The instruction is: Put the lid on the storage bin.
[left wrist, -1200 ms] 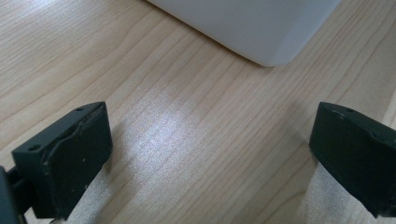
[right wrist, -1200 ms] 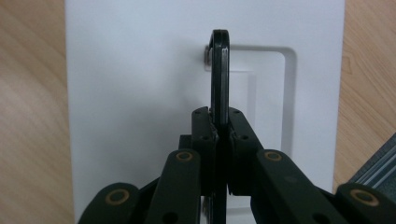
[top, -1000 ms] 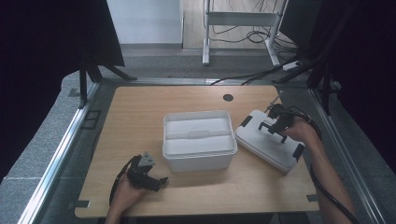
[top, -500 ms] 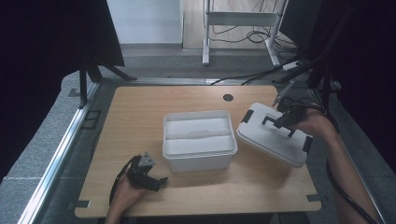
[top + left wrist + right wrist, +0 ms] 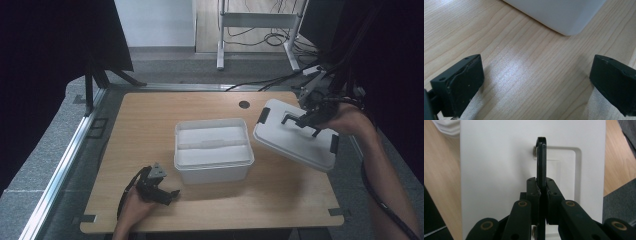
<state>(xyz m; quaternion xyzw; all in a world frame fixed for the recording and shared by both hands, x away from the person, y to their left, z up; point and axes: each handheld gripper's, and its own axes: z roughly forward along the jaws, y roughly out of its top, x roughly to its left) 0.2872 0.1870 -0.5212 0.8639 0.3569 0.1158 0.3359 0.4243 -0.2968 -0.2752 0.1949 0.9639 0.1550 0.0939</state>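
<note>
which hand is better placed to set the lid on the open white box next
Right. The right gripper is shut on the lid's black handle and holds the lid tilted in the air just right of the open box. The left gripper rests open on the table with nothing between its jaws.

Overhead camera; two close gripper views.

one white bin (image 5: 212,150), one white lid (image 5: 295,140), two grippers (image 5: 159,186)

The lid (image 5: 499,170) runs past the top edge, its handle's (image 5: 541,160) lower end hidden.
</note>
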